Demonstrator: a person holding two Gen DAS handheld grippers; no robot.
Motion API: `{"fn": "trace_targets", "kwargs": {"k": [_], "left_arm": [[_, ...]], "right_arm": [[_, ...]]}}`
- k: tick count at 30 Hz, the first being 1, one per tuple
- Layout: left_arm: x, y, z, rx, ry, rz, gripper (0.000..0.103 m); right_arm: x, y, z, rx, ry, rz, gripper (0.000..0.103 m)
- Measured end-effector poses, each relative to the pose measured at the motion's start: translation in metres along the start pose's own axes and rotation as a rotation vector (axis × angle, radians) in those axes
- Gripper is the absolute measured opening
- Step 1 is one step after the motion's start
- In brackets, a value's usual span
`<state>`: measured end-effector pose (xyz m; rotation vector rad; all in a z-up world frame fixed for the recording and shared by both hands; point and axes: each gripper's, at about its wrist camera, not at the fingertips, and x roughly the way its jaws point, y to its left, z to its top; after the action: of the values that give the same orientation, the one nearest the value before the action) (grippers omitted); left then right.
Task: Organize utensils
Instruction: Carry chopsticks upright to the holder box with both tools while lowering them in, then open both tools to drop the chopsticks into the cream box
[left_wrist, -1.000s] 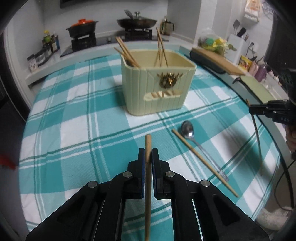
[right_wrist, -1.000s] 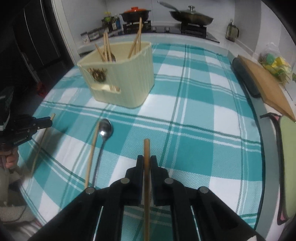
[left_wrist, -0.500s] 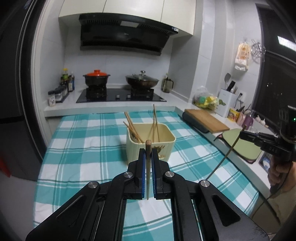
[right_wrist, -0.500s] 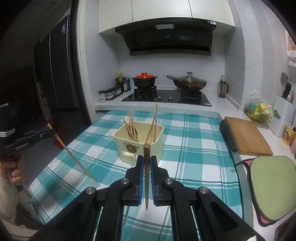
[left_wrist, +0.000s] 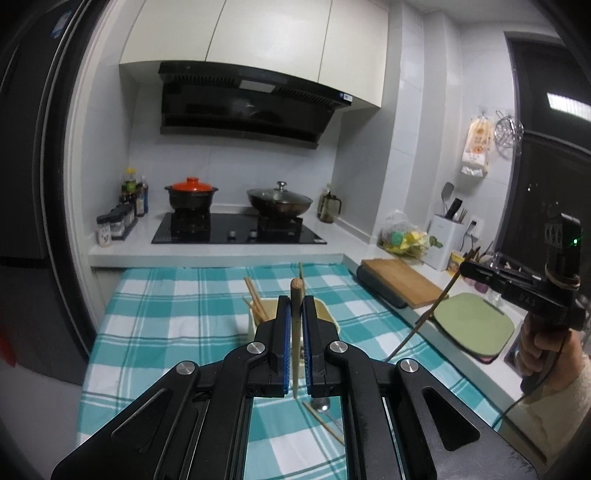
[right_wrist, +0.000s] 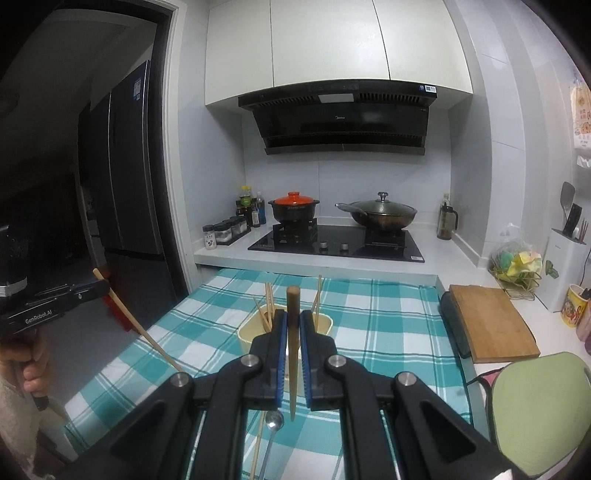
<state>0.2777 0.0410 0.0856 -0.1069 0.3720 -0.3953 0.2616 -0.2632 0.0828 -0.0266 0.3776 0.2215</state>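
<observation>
Gripping one chopstick (left_wrist: 295, 325) per gripper (left_wrist: 294, 325), holder (right_wrist: 251, 330) partly filled; spoon (right_wrist: 274, 430) and one more chopstick (right_wrist: 257, 448) left on cloth.

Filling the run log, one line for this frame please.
left tool: shut on chopstick | right tool: shut on chopstick | holder: ahead | spoon: on cloth

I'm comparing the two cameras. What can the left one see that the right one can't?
Only the left view shows the right gripper from the side, holding its chopstick. Only the right view shows the left gripper and the fridge. Both show the utensil holder, the checked tablecloth, the orange-lidded pot and the spoon.
</observation>
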Motion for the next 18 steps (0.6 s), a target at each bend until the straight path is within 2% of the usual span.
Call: {"fn": "trace_targets", "kwargs": {"k": [8, 13, 18], "left_arm": [[0.023, 0.003, 0.048, -0.007, -0.074, 0.008, 0.004], [0.064, 0.003, 0.067, -0.007, -0.077, 0.026, 0.004], [0.116, 0.003, 0.073, -0.025, -0.034, 0.034, 0.004]], "right_arm": [[0.02, -0.005, 0.041, -0.032, -0.042, -0.015, 0.007], [0.044, -0.013, 0.064, -0.006, -0.057, -0.004, 0.007], [0.072, -0.017, 0.08, -0.004, -0.085, 0.008, 0.007]]}}
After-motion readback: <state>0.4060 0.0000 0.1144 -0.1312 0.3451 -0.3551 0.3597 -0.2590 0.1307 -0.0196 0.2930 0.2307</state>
